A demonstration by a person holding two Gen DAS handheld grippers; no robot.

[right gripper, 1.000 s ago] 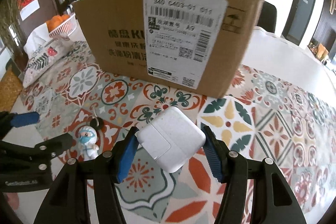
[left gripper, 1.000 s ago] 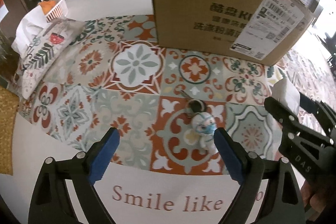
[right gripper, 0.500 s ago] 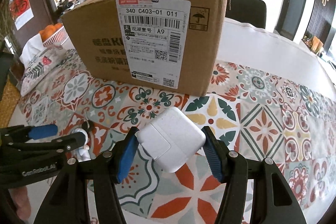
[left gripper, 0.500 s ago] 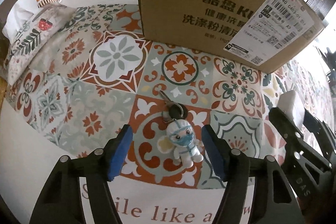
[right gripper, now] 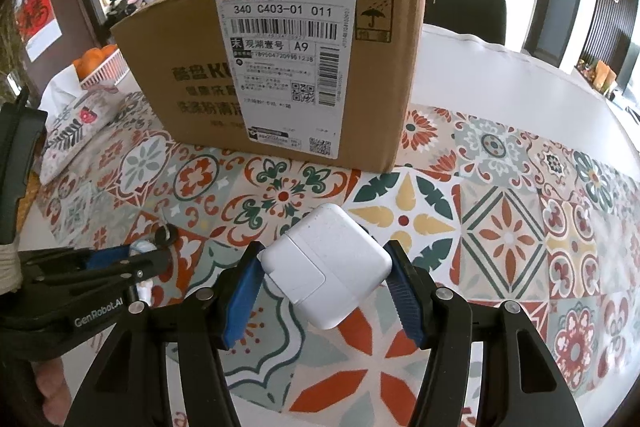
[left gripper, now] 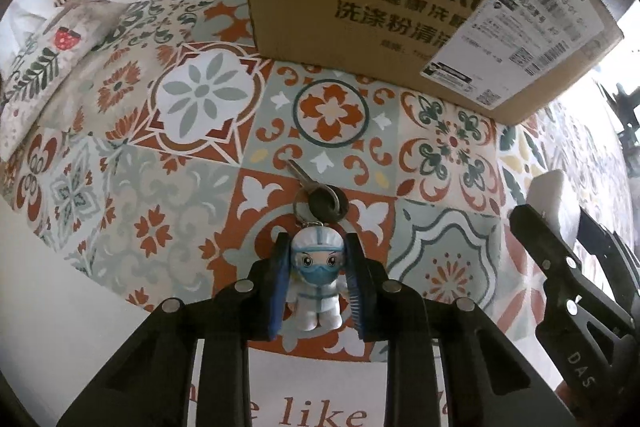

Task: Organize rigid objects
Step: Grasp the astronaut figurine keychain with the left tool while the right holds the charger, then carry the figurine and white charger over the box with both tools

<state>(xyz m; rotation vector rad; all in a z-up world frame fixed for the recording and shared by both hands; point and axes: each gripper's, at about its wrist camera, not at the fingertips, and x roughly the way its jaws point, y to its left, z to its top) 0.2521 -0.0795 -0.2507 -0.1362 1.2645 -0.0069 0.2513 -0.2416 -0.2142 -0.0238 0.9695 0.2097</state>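
On the table's patterned tile cloth [left gripper: 208, 95] ahead of you stands a cardboard box [right gripper: 280, 75] whose white shipping label [right gripper: 286, 67] reads "340 C403-01 011" and "A9" above barcodes and QR codes; an umbrella keep-dry mark sits beside it, and large Chinese print begins with "K". Your left hand-held gripper [left gripper: 316, 283] has its blue pads closed tight on a small masked-medic figurine keychain [left gripper: 317, 287], whose ring and key [left gripper: 316, 193] lie on the cloth just beyond. Your right hand-held gripper [right gripper: 324, 279] clamps a white power adapter [right gripper: 326, 269] clear above the cloth. "GenRobot.AI" shows on the left tool's side, "like" along the cloth's edge. An orange-filled basket [right gripper: 100, 65] sits far left.
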